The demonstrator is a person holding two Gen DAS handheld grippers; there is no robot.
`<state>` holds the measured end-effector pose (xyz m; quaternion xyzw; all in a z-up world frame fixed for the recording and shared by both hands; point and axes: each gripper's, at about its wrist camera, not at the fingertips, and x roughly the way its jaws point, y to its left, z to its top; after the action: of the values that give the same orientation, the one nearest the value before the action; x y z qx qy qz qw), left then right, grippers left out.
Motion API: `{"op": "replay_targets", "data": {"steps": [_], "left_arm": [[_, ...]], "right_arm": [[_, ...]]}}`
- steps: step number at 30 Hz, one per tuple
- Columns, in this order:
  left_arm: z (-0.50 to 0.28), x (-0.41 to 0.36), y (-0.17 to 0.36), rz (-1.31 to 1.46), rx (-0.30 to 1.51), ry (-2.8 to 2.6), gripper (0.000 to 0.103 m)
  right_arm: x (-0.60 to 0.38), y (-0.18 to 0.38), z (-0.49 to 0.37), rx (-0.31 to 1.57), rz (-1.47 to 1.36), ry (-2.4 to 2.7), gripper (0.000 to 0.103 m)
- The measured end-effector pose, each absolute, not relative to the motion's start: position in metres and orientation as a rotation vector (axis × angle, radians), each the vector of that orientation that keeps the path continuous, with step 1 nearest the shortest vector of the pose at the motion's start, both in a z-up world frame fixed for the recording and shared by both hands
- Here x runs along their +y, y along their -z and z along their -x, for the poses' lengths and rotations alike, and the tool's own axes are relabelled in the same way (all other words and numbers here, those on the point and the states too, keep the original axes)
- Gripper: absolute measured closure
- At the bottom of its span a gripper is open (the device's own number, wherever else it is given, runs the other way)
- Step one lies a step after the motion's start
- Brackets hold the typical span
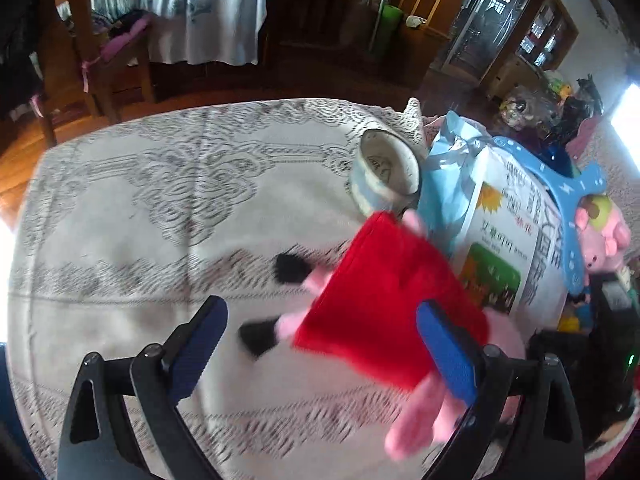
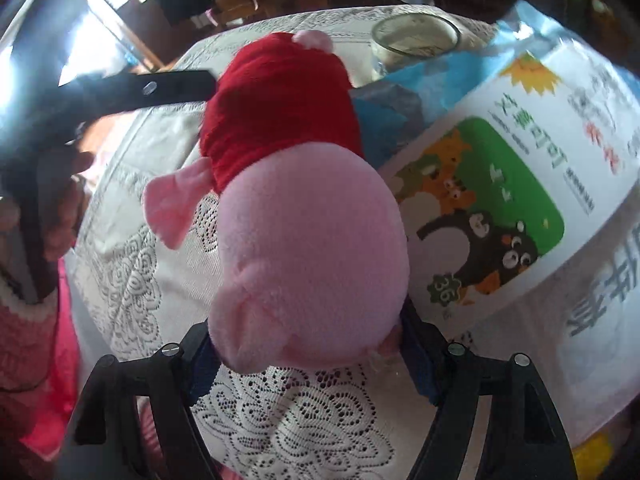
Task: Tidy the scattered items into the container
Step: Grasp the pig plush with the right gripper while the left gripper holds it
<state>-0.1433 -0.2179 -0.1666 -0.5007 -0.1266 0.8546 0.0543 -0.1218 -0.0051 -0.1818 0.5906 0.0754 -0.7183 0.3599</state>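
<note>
While the right gripper clamps the pig by its head, above the table near the right edge, the body dangles — risk: it slips out. Left gripper gapes, empty, beside the dress. Bowl at the far edge could tip.

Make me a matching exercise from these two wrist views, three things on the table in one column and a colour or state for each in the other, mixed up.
Things:
1. plush pig
2. bowl
3. printed bag

Descriptions:
A. tipped on its side on the lace cloth
B. pink, in a red dress
C. white and light blue, with cartoon animals on green

Pairs: 1-B, 2-A, 3-C
</note>
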Motion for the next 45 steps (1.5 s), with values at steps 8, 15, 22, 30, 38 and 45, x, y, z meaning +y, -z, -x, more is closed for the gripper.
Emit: {"op": "replay_targets", "data": {"steps": [8,15,22,30,38,45], "left_arm": [[0.174,-0.195,0.201,1.566,-0.506,-2.420,0.032],[0.139,-0.197,0.187,1.518,-0.538,-2.464,0.046],[0.049,-0.232,0.141,1.399,-0.589,-2.597,0.047],[0.004,-0.275,0.162,1.448,-0.760,-2.633,0.047],[-0.002,-0.295,0.179,1.477,-0.759,-2.644,0.046],[0.001,-0.310,0.176,1.448,-0.766,-2.656,0.021]], "right_arm": [[0.011,0.177,0.125,0.132,-1.486,1.967,0.013],[0.013,0.165,0.119,0.126,-1.436,2.028,0.029],[-0.017,0.152,0.084,0.339,-1.322,1.922,0.029],[-0.049,0.174,0.061,0.351,-1.282,1.895,0.027],[-0.069,0.183,0.062,0.367,-1.232,1.859,0.017],[-0.081,0.198,0.082,0.340,-1.219,1.834,0.014]]}}
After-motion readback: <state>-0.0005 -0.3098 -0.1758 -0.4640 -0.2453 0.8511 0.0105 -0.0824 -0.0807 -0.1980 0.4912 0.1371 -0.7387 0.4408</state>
